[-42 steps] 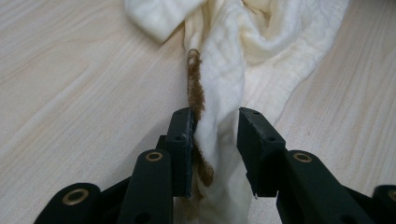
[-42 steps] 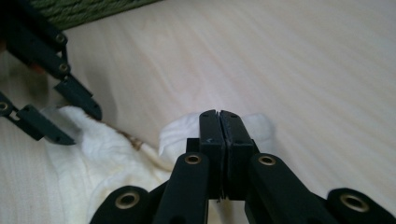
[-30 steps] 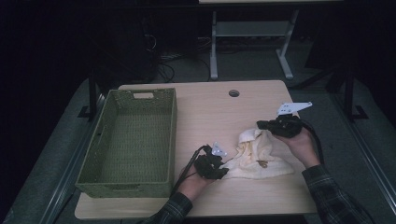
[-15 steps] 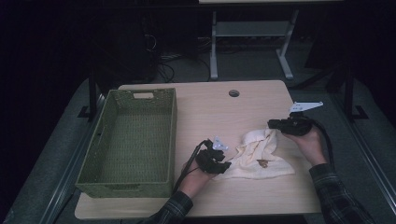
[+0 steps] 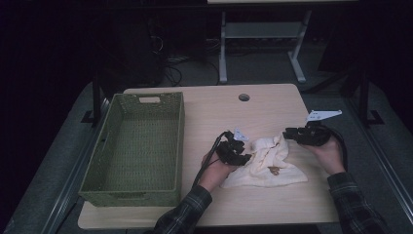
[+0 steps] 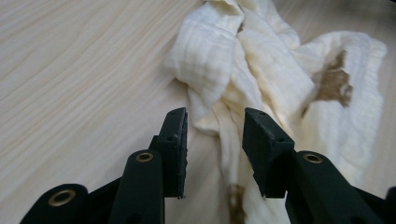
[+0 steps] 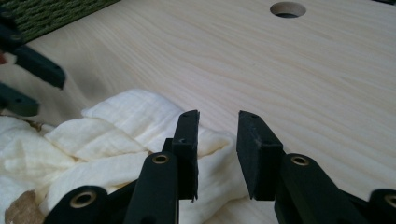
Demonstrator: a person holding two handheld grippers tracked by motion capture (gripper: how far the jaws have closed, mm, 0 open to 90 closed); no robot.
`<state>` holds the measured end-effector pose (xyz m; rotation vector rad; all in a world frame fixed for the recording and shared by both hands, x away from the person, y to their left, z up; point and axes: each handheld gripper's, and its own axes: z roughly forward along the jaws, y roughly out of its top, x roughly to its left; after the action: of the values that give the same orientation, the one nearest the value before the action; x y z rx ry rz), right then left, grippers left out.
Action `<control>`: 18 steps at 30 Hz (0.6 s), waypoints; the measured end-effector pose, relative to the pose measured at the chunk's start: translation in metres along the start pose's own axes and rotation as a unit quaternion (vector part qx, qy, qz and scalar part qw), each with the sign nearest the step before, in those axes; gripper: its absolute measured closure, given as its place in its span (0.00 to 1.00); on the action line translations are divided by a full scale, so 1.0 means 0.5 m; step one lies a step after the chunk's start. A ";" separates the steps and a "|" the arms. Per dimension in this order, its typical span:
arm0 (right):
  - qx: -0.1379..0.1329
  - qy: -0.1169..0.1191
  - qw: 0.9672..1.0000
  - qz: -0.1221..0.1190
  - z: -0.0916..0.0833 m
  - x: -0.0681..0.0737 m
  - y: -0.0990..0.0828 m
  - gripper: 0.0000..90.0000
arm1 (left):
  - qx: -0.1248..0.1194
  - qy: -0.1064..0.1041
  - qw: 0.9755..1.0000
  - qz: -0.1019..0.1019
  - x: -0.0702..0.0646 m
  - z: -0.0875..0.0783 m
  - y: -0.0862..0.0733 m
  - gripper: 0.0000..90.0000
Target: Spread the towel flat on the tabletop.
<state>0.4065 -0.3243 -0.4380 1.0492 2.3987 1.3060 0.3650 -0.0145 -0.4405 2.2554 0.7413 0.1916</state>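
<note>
A cream cloth (image 5: 267, 165) with brown stains lies crumpled on the wooden table (image 5: 214, 112). My left gripper (image 5: 245, 157) sits at the cloth's left edge. In the left gripper view its jaws (image 6: 215, 122) stand apart over a twisted fold of the cloth (image 6: 280, 60); they have just been opening. My right gripper (image 5: 287, 134) is at the cloth's far right corner. Its jaws (image 7: 217, 123) have just been opening too, with the cloth's edge (image 7: 116, 135) lying low between them, not pinched.
A green woven basket (image 5: 178, 141), nothing in it, stands on the left half of the table. A round cable hole (image 5: 244, 97) is near the far edge. The other gripper's black jaws (image 7: 32, 65) show beyond the cloth in the right gripper view.
The right gripper let go of the raised cloth corner and drew back to the right; the cloth sank flatter. The left gripper moved away from the person, along the cloth's left edge.
</note>
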 end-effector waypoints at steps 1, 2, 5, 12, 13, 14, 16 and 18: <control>0.003 0.002 1.000 -0.001 0.001 0.002 -0.001 0.76 | 0.001 -0.001 1.000 -0.001 0.003 0.007 0.003 0.66; 0.006 0.003 1.000 -0.001 0.003 0.004 -0.003 0.76 | 0.004 -0.002 1.000 0.000 0.006 0.013 0.005 0.66; 0.011 0.006 1.000 -0.005 0.007 0.013 -0.007 0.75 | 0.011 -0.003 1.000 0.002 0.013 0.031 0.009 0.67; 0.027 0.012 0.999 -0.022 0.009 0.044 -0.024 0.75 | 0.016 -0.014 1.000 0.003 0.024 0.055 0.013 0.91; 0.029 0.015 0.999 -0.020 0.010 0.050 -0.026 0.75 | 0.015 -0.018 1.000 0.000 0.026 0.054 0.014 0.97; 0.030 0.020 0.999 -0.022 0.011 0.056 -0.028 0.75 | 0.014 -0.018 1.000 0.000 0.027 0.052 0.017 0.98; 0.040 0.024 0.998 -0.031 0.017 0.073 -0.033 0.77 | 0.005 -0.016 1.000 -0.004 0.030 0.044 0.023 0.98; 0.052 0.032 0.997 -0.043 0.022 0.089 -0.038 0.79 | -0.005 -0.011 1.000 -0.006 0.034 0.033 0.031 0.98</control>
<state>0.3706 -0.2937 -0.4535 0.9317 2.5532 1.2148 0.3917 -0.0237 -0.4428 2.2403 0.7406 0.1636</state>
